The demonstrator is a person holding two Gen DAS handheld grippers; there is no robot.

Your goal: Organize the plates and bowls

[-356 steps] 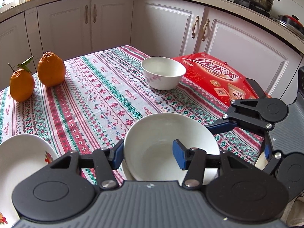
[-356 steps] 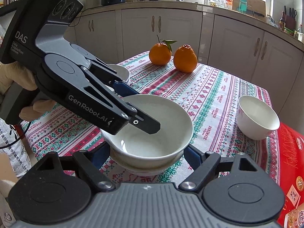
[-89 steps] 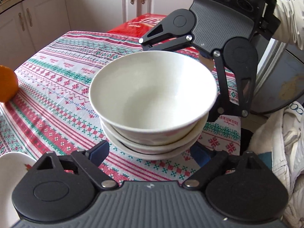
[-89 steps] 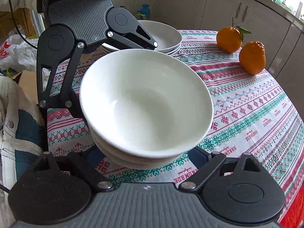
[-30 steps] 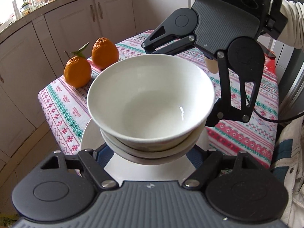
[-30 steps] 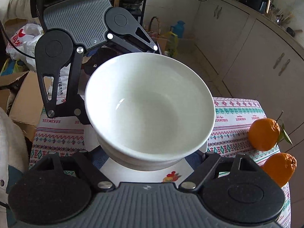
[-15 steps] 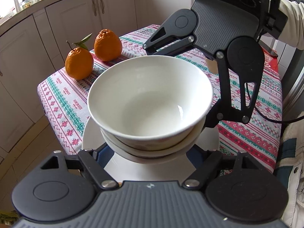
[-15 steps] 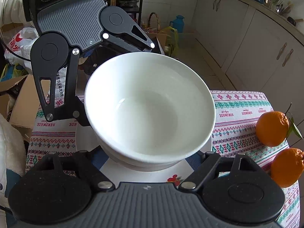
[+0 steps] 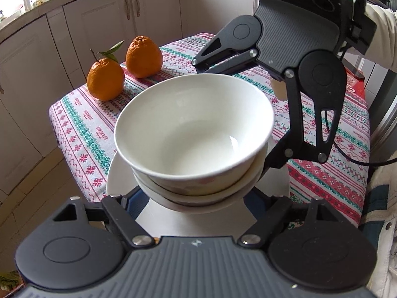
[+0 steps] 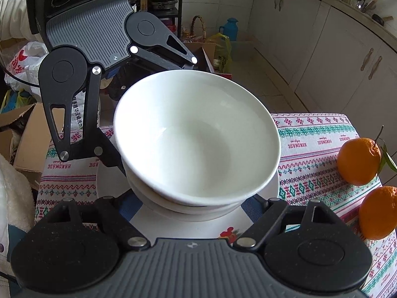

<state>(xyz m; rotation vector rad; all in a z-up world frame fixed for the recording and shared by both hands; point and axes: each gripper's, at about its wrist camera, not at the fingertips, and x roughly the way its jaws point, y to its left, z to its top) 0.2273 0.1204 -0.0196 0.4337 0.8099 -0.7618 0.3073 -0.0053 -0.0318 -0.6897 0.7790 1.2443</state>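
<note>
Home kitchen. White cupboards (image 9: 104, 24) w/ metal handles run under a long counter (image 10: 342, 2) w/ jars & utensils on top. Table has a patterned cloth (image 9: 82, 124), two oranges (image 9: 124, 69), stacked bowls (image 10: 196, 144). Tiled floor (image 10: 263, 74); bags & a basket (image 10: 198, 29) by the wall.

Bowl stack (image 9: 196, 134) over plate (image 9: 116, 173), oranges (image 9: 105, 79) behind.

Soft daylight, sharp focus, fisheye-bent edges, perhaps slight glare
</note>
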